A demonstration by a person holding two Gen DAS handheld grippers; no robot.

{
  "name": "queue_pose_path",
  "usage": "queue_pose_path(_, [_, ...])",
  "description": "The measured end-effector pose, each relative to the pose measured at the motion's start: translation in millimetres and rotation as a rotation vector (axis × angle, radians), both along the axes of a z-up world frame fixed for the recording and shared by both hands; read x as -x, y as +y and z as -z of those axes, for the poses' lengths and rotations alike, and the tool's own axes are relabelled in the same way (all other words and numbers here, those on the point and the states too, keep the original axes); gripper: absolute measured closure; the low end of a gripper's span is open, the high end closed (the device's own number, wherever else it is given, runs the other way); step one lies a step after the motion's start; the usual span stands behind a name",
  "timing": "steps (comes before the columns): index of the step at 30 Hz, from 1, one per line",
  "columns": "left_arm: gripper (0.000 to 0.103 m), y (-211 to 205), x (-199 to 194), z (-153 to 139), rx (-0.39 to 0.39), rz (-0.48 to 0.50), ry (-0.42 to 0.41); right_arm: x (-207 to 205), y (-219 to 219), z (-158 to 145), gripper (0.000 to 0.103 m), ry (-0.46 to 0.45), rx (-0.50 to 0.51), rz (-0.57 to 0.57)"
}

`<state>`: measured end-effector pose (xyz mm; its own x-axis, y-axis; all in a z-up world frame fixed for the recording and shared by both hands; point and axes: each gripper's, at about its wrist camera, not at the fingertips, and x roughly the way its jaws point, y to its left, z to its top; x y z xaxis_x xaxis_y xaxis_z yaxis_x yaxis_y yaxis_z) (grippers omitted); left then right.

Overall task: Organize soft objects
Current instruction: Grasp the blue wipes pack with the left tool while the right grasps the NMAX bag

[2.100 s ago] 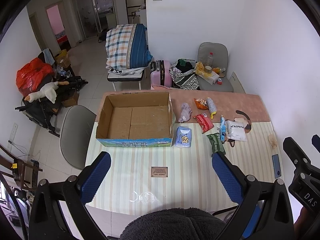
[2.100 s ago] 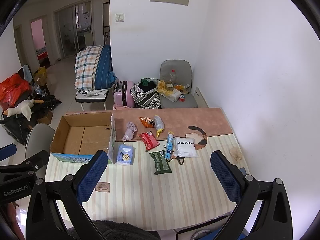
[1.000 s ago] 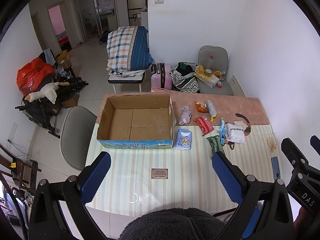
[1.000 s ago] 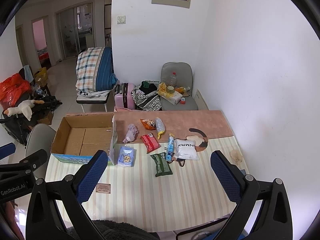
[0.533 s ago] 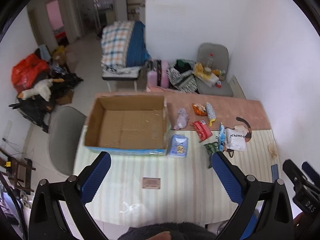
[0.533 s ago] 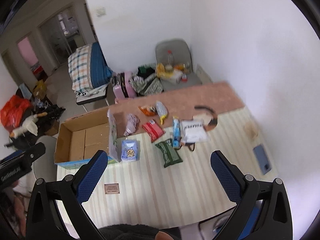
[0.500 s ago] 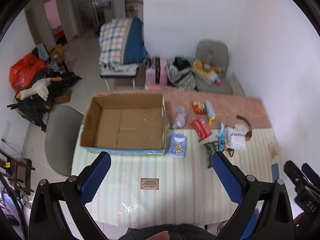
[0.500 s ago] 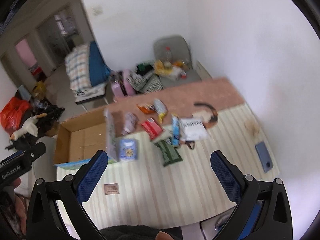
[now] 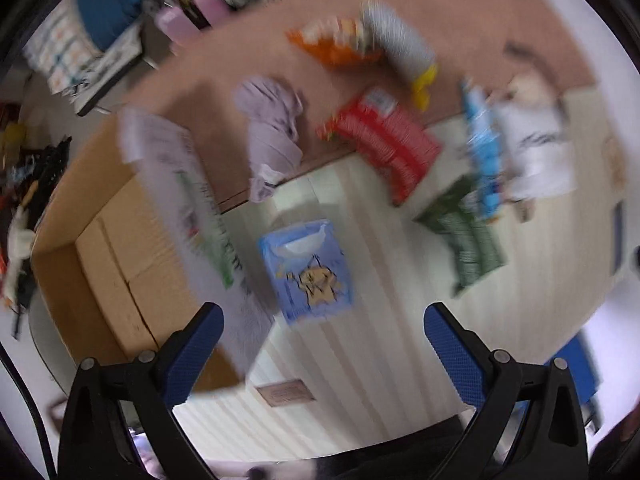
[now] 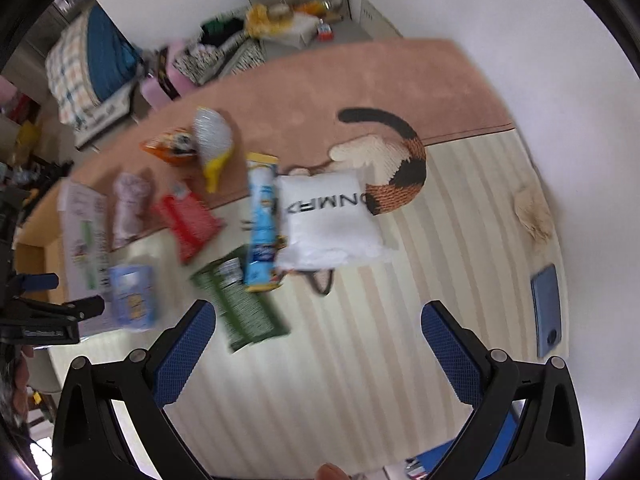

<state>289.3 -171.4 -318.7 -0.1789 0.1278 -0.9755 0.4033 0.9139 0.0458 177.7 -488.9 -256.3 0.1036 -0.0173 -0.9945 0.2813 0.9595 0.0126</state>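
Observation:
Soft packs lie on the striped table. In the left wrist view, a blue tissue pack [image 9: 306, 270] lies just ahead of my open, empty left gripper [image 9: 324, 344], with a lilac cloth [image 9: 272, 136], a red pack [image 9: 380, 140] and a green pack [image 9: 464, 232] beyond. The open cardboard box [image 9: 120, 240] stands left. In the right wrist view, my open, empty right gripper [image 10: 318, 350] hovers near the green pack [image 10: 240, 304], a blue tube pack [image 10: 262, 220] and a white pillow pack [image 10: 328, 220]. The tissue pack [image 10: 132, 298] shows at left.
An orange snack bag [image 10: 172, 146] and a silver-yellow bag [image 10: 212, 140] lie on the pink mat [image 10: 360, 80]. A blue phone [image 10: 546, 310] lies by the right table edge. A small card [image 9: 286, 392] lies near the front. Chairs and clutter stand behind the table.
Both grippers have dropped down and forward toward the table, so the packs look much larger. The view is motion-blurred. Both stay open.

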Motion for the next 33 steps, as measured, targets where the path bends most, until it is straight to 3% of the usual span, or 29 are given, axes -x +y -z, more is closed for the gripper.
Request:
queue_pose_path(3, [0.000, -8, -12, 50, -0.102, 0.067, 0.076, -17, -11, 34, 0.000, 0.036, 0.011, 0.002])
queue_pose_path(6, [0.000, -10, -20, 83, -0.149, 0.075, 0.143, -29, -20, 60, 0.000, 0.062, -0.005, 0.002])
queue_pose_path(12, [0.000, -9, -12, 129, -0.255, 0.126, 0.251, -43, -25, 93, 0.000, 0.104, -0.017, -0.005])
queue_pose_path(15, [0.000, -3, -2, 148, -0.276, 0.106, 0.322, -54, -29, 109, 0.000, 0.130, -0.024, 0.010])
queue_pose_path(17, [0.000, 2, 5, 151, -0.250, 0.084, 0.353, -64, -32, 122, 0.000, 0.146, -0.044, 0.032])
queue_pose_path(21, [0.000, 2, 16, 145, -0.152, 0.015, 0.326, -85, -27, 155, 0.000, 0.190, -0.092, 0.045])
queue_pose_path(25, [0.000, 9, 20, 135, -0.042, -0.083, 0.330, -92, -19, 174, 0.001, 0.237, -0.063, 0.028])
queue_pose_path(27, [0.000, 12, 24, 131, 0.001, -0.106, 0.320, -87, -19, 177, 0.011, 0.251, -0.065, 0.029])
queue_pose_path(29, [0.000, 17, 23, 117, 0.027, -0.119, 0.298, -80, -18, 178, 0.015, 0.282, -0.076, 0.017])
queue_pose_path(33, [0.000, 29, 32, 102, -0.038, -0.032, 0.264, -61, -8, 178, 0.015, 0.334, -0.081, -0.031])
